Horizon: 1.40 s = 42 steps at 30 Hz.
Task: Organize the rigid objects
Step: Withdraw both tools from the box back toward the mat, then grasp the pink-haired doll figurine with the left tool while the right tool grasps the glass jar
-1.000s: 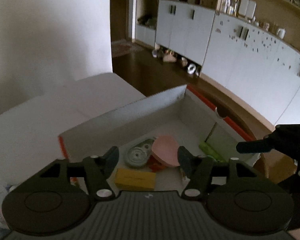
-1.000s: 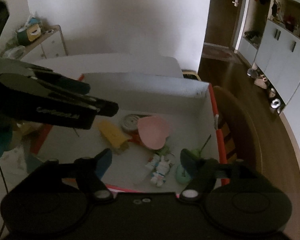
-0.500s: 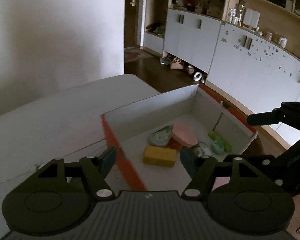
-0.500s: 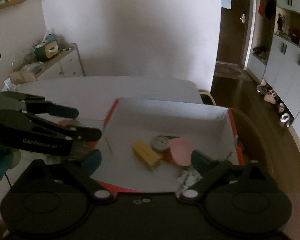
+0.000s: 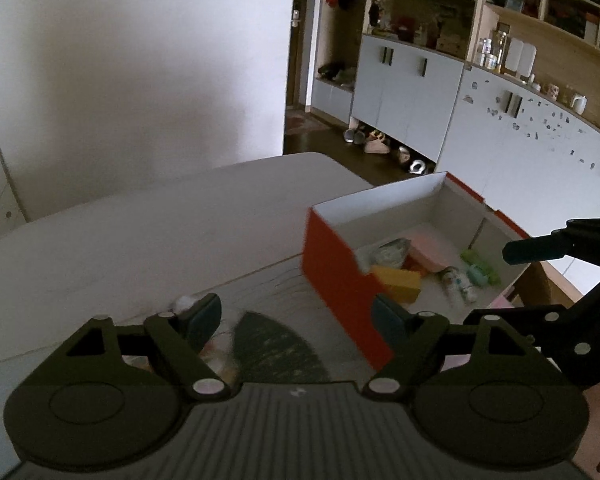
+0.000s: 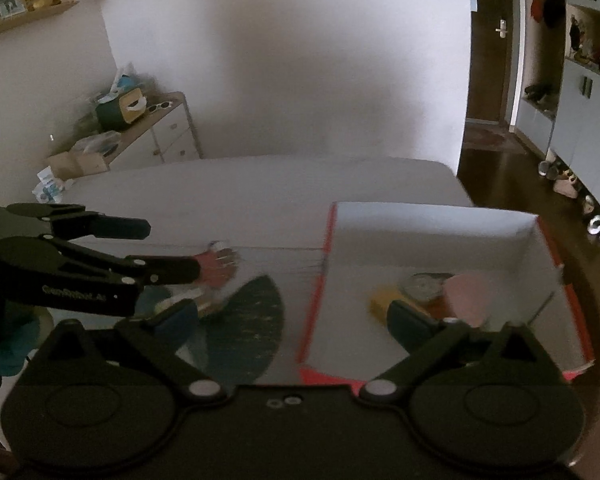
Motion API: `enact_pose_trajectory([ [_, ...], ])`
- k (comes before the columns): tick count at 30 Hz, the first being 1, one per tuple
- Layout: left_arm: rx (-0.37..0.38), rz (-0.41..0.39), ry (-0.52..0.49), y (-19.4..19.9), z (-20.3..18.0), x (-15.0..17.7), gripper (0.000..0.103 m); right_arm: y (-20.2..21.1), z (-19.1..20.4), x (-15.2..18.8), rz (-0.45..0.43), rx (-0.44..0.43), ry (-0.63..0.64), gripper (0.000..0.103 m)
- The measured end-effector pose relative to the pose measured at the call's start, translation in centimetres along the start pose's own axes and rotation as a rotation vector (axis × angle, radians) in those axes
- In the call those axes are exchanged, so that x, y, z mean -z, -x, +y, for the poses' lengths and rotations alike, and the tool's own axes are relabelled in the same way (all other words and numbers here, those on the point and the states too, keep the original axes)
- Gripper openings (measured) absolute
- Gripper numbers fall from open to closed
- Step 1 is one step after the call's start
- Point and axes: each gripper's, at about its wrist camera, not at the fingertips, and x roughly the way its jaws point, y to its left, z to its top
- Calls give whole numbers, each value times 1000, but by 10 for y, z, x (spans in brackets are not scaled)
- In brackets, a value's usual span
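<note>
An orange box [image 5: 328,264] [image 6: 432,220] with a white inside stands on the white table [image 5: 140,232]. In it lie a yellow block [image 5: 396,282] [image 6: 380,304], a grey round roll [image 6: 424,286], a pink heart-shaped piece [image 5: 432,252] [image 6: 464,296], a small figurine [image 5: 458,284] and green bits [image 5: 480,268]. Left of the box a dark fan-shaped object [image 5: 276,348] [image 6: 252,320] lies flat beside a blurred pinkish item [image 6: 218,268]. My left gripper [image 5: 296,318] [image 6: 172,250] hovers over the fan, jaws opening, nothing between them. My right gripper [image 6: 294,318] is open and empty over the box's left wall.
A low dresser [image 6: 156,128] with clutter stands by the far wall on the left. White cupboards [image 5: 500,132] and shelves line the right side of the room. A wooden chair back [image 6: 596,280] curves just behind the box's right side.
Both grippers have swung left, away from over the box's contents toward the table beside it. The fan-shaped object has come into view. Both pairs of jaws stand wider apart.
</note>
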Motion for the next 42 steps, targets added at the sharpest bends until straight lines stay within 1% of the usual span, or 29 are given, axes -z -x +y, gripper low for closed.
enact_pose_trajectory([
  [1, -4, -1, -2, 2, 7, 2, 85, -2, 6, 0, -1, -2, -1, 101],
  [9, -14, 7, -42, 15, 59, 21, 86, -22, 48, -2, 20, 13, -17, 101],
  [11, -3, 5, -42, 15, 71, 26, 93, -28, 58, -4, 18, 21, -5, 101],
  [12, 5, 8, -44, 15, 77, 28, 103, -30, 62, -4, 17, 27, -3, 101],
  [14, 18, 2, -44, 14, 88, 33, 103, -38, 71, -7, 22, 33, -14, 101],
  [17, 27, 23, -58, 9, 105, 40, 103, -52, 80, -10, 35, 48, -45, 101],
  [20, 20, 39, -48, 0, 123, 47, 103, -68, 87, -12, 51, 66, -72, 101],
  [22, 0, 46, -44, -10, 135, 52, 103, -78, 93, -13, 65, 78, -84, 101],
  [27, -9, 42, -65, -32, 159, 65, 103, -105, 108, -15, 101, 111, -97, 101],
  [31, 5, 48, -78, -51, 170, 72, 103, -129, 116, -14, 139, 141, -118, 101],
  [36, 25, 37, -110, -72, 177, 76, 103, -154, 119, -12, 180, 167, -163, 101],
  [40, 46, 30, -117, -86, 179, 77, 103, -177, 116, -10, 226, 224, -226, 101],
  [42, 49, 38, -132, -95, 180, 79, 103, -187, 111, -8, 251, 235, -272, 100],
])
